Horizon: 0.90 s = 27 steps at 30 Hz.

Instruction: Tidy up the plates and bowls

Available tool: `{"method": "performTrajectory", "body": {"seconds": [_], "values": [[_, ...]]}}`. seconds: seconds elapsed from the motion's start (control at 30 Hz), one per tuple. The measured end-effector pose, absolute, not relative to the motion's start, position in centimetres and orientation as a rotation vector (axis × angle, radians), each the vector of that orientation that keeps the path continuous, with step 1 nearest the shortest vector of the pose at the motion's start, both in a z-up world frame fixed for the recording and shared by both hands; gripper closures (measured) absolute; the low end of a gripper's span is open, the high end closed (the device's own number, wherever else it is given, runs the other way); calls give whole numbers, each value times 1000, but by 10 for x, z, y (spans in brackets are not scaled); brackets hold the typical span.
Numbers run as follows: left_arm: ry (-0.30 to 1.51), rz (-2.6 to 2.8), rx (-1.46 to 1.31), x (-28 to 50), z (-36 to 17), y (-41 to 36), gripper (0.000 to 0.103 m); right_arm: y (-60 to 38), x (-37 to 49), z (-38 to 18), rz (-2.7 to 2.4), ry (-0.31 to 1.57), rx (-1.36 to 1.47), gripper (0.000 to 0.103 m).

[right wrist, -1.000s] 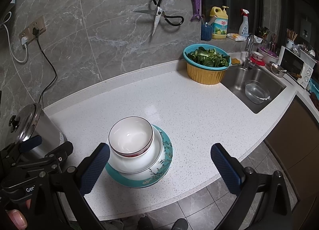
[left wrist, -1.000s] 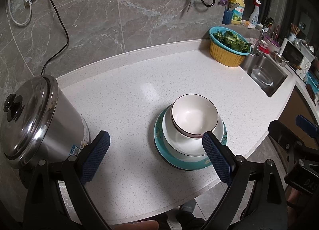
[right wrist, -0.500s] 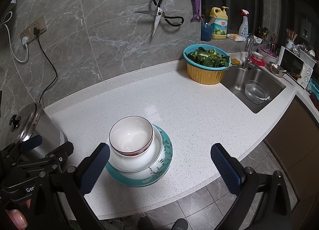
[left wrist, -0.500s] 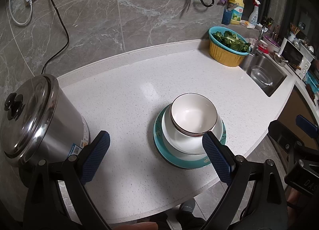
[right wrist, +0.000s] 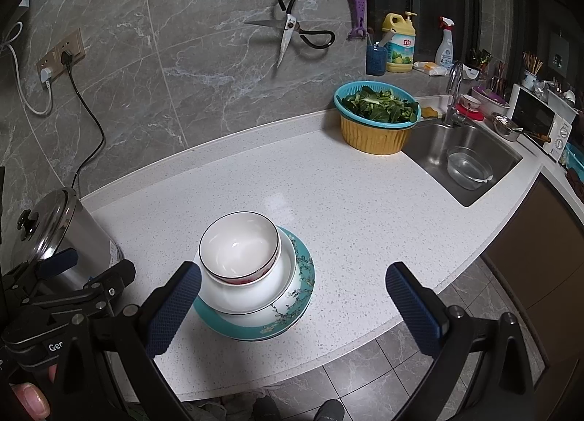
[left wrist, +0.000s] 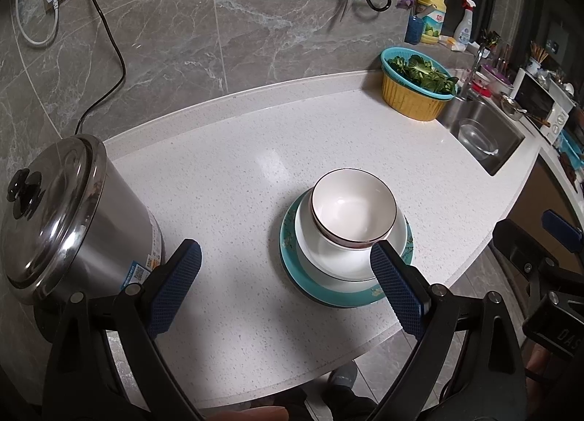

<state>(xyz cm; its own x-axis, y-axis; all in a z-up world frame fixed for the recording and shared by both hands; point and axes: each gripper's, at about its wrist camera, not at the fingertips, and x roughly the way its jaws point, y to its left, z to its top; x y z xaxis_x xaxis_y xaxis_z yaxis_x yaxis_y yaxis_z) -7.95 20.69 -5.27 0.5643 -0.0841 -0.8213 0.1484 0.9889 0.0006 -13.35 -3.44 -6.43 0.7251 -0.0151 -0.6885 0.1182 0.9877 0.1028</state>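
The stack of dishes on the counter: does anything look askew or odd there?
Slightly. The small bowl sits off-centre in the larger white bowl, toward the steel pot. The teal plate lies flat. No spill or damage shows.

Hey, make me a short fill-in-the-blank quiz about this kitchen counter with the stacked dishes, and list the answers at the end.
1. The small bowl sits in a larger white bowl, which rests on a plate with a ____ rim.
2. Both the left hand-held gripper and the right hand-held gripper are ____, holding nothing.
3. The basket beside the sink holds leafy ____.
4. The steel pot has its ____ on.

Answers: teal; open; greens; lid
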Motion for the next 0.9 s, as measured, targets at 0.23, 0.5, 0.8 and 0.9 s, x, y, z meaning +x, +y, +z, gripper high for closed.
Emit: {"method": "performTrajectory", "body": {"seconds": [0.23, 0.5, 0.8, 0.9], "values": [[961, -136, 76, -79, -53, 207, 9, -34, -133, -64, -75, 756, 145, 0], [964, -132, 77, -75, -55, 209, 9, -33, -133, -65, -76, 757, 144, 0], [968, -133, 74, -71, -56, 211, 9, -32, -133, -65, -77, 757, 145, 0], [968, -132, 74, -71, -56, 211, 9, -32, -132, -64, -78, 757, 145, 0]]}}
